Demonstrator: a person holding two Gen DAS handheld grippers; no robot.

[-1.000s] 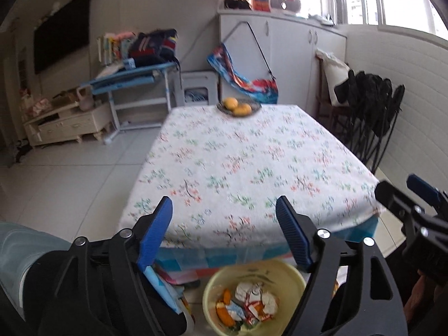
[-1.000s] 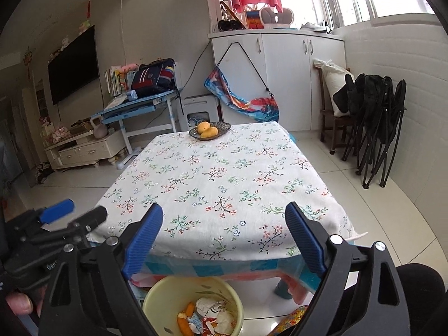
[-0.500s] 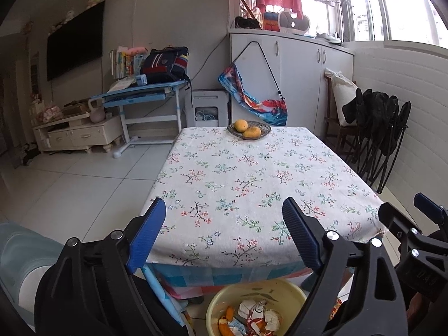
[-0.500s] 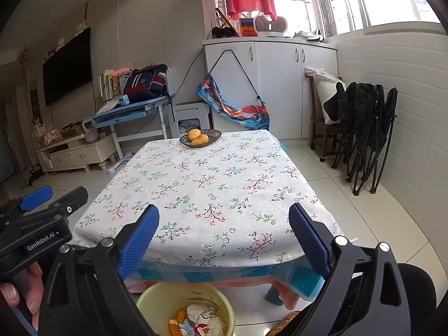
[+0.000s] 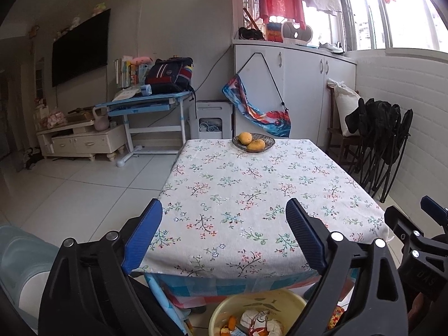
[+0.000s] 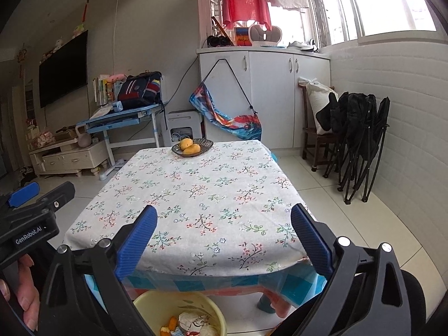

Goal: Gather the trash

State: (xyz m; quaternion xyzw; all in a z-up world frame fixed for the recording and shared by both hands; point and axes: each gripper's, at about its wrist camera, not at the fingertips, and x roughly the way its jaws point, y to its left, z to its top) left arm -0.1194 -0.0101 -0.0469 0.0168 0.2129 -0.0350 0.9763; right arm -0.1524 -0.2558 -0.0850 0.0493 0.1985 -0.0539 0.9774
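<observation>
The counter, under a floral cloth, fills the middle of both views, bare except for a dish with two yellow fruits at its far end. On the floor below its near edge stands a yellow bin, and the trash lies inside it: crumpled wrappers and orange peel. The left gripper hovers above the counter's near edge; its blue fingers have just been opening and stand wide apart with nothing between them. The right gripper hangs just beside it, over the same edge; its fingers have likewise just been spreading and hold nothing.
</observation>
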